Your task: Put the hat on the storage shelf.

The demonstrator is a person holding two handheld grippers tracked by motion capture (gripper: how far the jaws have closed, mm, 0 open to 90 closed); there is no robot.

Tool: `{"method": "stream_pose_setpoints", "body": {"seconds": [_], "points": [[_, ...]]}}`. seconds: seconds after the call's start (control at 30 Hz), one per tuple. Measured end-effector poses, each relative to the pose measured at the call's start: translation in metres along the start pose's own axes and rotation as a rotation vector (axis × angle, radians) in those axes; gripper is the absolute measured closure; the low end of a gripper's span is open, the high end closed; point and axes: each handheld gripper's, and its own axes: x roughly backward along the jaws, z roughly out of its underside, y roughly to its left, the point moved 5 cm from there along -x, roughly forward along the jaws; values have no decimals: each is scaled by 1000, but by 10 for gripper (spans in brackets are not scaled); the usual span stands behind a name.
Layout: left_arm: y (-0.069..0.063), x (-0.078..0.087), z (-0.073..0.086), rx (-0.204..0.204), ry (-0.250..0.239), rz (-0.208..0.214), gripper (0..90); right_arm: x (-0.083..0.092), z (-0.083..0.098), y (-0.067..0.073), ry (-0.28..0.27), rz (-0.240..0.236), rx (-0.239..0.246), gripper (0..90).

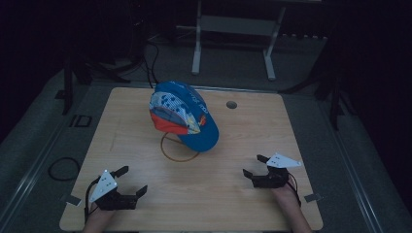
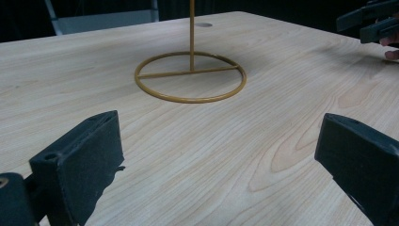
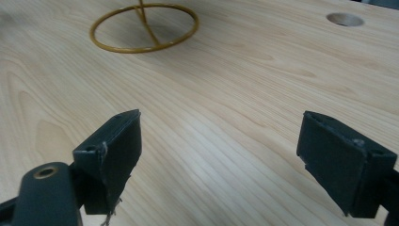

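Left gripper (image 1: 132,180) sits low at the near left corner of the wooden table (image 1: 243,204), jaws spread wide with nothing between them, just bare wood showing in the gap in the left gripper view. Right gripper (image 1: 255,166) mirrors it at the near right, jaws equally wide apart and holding nothing, tips pointing in toward the middle of the table. Ahead of both, roughly midway between them and well beyond their tips, stands a thin gold wire stand (image 1: 179,151) with a ring base flat on the table and a rod rising from it. A blue cap (image 1: 187,114) with a white, patterned panel and a red-orange patch hangs on top of that stand, brim tipped down toward the right gripper's side. From the left gripper view the ring base lies straight ahead, the right gripper's jaws poking in at the upper right edge. A round hole (image 3: 345,19) in the tabletop lies beyond the right gripper, right of the ring
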Motion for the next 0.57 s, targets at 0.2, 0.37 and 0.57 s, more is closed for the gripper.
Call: {"method": "stream_pose_setpoints", "body": {"seconds": [0.2,0.37,0.57], "points": [[0,1,0,3,-4,0,19,8,8,-13,-6,-11,1,143],[1,1,0,-4,1,-1,19,13,13,-24,-29,6,-27,143],[2,2,0,-4,-1,-5,19,17,15,-34,-54,36,-51,143]]}}
